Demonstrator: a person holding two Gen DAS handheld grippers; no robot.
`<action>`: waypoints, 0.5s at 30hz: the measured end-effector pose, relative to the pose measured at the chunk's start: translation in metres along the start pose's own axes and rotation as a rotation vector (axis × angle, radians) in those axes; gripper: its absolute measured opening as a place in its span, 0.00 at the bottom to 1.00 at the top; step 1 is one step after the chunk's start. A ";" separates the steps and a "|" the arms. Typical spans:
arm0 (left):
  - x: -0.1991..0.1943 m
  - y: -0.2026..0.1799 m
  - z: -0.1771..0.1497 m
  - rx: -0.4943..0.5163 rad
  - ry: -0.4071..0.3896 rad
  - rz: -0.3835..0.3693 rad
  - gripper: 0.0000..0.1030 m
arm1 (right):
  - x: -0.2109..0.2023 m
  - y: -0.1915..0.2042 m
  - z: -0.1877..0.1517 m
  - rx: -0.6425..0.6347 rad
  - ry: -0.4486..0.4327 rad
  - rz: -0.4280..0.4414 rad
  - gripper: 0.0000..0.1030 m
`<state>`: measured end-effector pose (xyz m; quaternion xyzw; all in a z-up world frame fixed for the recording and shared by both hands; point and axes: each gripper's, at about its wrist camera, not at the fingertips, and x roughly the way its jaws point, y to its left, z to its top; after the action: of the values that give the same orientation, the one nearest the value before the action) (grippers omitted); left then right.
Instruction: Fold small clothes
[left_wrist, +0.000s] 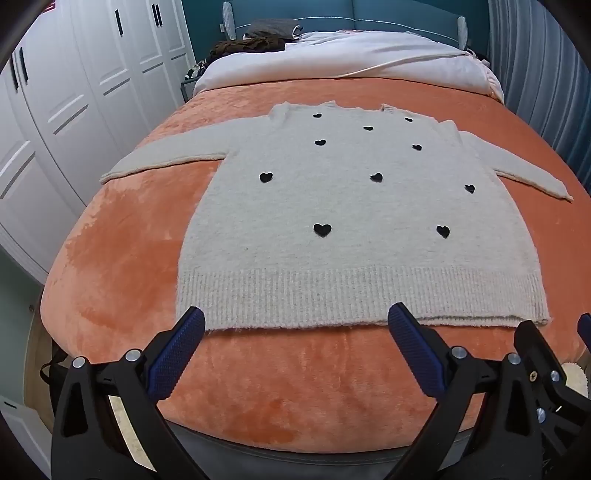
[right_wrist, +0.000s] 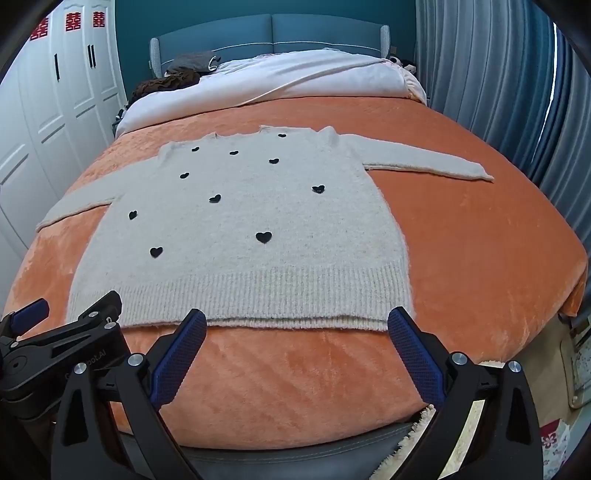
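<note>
A pale grey knitted sweater with small black hearts lay flat and face up on the orange plush blanket that covered the near part of the bed, both sleeves spread outward and the ribbed hem nearest the cameras. The left sleeve reached toward the white panelled wardrobe doors; the right sleeve reached toward the blue-grey pleated curtain. Beyond the blanket lay a white duvet, and on it, near the teal upholstered headboard, a dark grey folded garment and a dark brown crumpled cloth, both well apart from the sweater. Nothing lay on the sweater or between it and the tools.

The left hand-held gripper hovered just in front of the hem, its blue textured fingers spread wide with nothing between them. The right hand-held gripper hovered likewise near the hem's right part, jaws fully apart and empty. The two tools stood side by side, each visible at the edge of the other's view. No containers appeared.
</note>
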<state>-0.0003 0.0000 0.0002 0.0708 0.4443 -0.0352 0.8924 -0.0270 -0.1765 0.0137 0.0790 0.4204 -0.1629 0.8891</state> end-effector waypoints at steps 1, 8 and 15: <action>0.000 0.000 0.000 0.000 -0.002 0.001 0.94 | 0.000 0.000 0.000 0.000 -0.001 -0.001 0.95; -0.002 0.001 -0.001 -0.001 -0.004 0.005 0.93 | 0.000 0.001 0.000 0.000 -0.001 -0.001 0.95; -0.002 -0.002 0.000 0.000 -0.002 0.004 0.93 | 0.000 0.001 0.000 0.002 0.000 -0.002 0.94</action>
<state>-0.0014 -0.0018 0.0014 0.0718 0.4430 -0.0335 0.8930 -0.0266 -0.1753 0.0132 0.0797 0.4204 -0.1642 0.8888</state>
